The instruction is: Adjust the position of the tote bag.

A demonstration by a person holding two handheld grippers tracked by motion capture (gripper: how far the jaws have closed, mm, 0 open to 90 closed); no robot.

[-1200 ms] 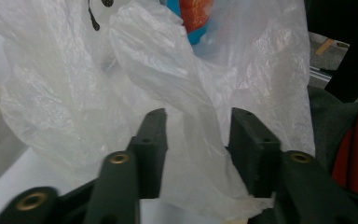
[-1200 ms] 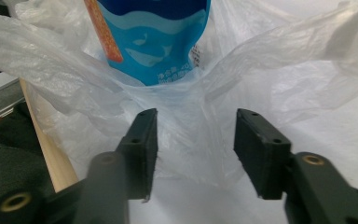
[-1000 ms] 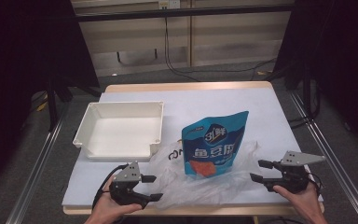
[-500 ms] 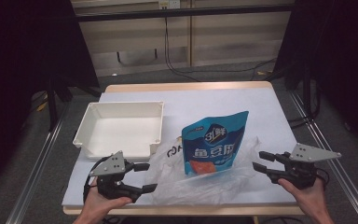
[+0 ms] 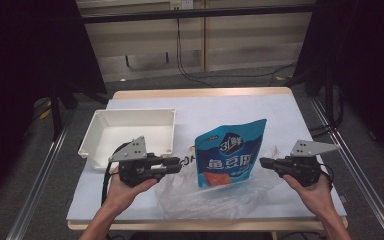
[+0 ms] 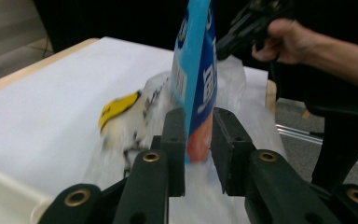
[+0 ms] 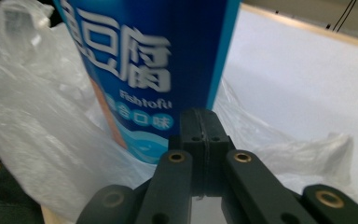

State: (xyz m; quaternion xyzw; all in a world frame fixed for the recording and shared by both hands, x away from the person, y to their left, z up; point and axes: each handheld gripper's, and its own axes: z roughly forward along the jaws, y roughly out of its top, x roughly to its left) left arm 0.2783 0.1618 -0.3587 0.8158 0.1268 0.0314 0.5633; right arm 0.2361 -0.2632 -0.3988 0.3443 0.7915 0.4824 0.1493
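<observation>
A blue snack pouch (image 5: 230,155) with white lettering stands upright inside a crumpled clear plastic bag (image 5: 215,200) near the table's front. My left gripper (image 5: 179,164) is level with the pouch's left side and open. In the left gripper view the pouch (image 6: 198,70) shows edge-on just beyond the gap of that gripper (image 6: 198,149), with the plastic bag (image 6: 135,121) under it. My right gripper (image 5: 261,161) points at the pouch's right edge. Its jaws are pressed together (image 7: 204,126) just short of the pouch (image 7: 158,56), above the plastic bag (image 7: 37,130).
A white tray (image 5: 130,114) stands at the left, just behind my left gripper; its corner (image 6: 4,196) shows low in the left gripper view. A pale sheet (image 5: 220,107) covers the table. The other hand (image 6: 289,39) shows behind the pouch. Dark floor and rails flank the table.
Both grippers have moved away from the front edge and inward to the pouch's sides. The right gripper's jaws, apart a second ago, are now together.
</observation>
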